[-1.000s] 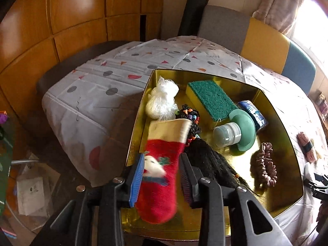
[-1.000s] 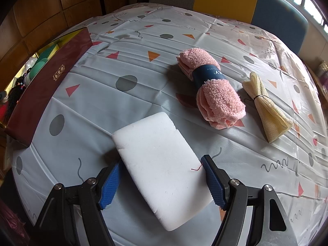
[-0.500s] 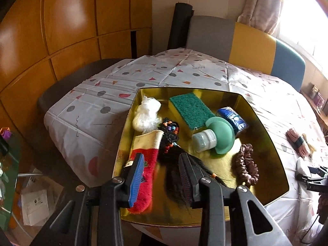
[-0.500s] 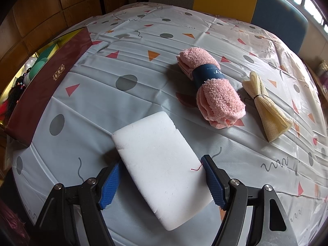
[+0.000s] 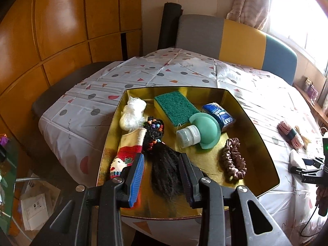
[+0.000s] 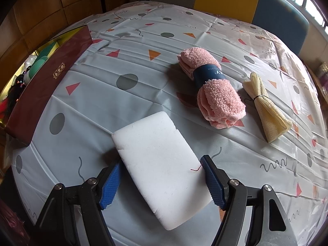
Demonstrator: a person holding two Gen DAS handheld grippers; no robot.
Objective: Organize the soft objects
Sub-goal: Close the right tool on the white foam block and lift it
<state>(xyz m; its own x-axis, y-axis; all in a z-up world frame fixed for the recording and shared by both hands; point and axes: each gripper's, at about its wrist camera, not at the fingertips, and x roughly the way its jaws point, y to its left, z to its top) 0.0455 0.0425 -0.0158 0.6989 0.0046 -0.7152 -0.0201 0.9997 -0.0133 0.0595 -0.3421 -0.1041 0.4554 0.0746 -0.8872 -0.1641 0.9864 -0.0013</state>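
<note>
A gold tray point(image 5: 207, 164) holds a red Christmas stocking point(image 5: 129, 153) lying flat along its left side, next to a black beaded hairpiece point(image 5: 164, 170). My left gripper point(image 5: 162, 157) hovers above the tray's near end. It is open, with nothing between its fingers. On the patterned tablecloth lies a white foam block point(image 6: 160, 164). My right gripper point(image 6: 161, 162) stands open astride the block, one pad at each long edge. A pink towel roll point(image 6: 213, 90) and a tied yellow cloth bundle point(image 6: 264, 106) lie beyond the block.
The tray also holds a white plastic wad point(image 5: 132, 114), a green scouring sponge point(image 5: 176, 106), a blue packet point(image 5: 219, 114), a green cup with a bottle point(image 5: 205, 129) and a brown scrunchie point(image 5: 233, 162). Its maroon outer wall point(image 6: 47, 84) stands left of the foam block. Chairs ring the table's far side.
The stocking hung between my left fingers a second ago; it now lies in the tray. My left gripper has drawn back and up. The right gripper has not moved.
</note>
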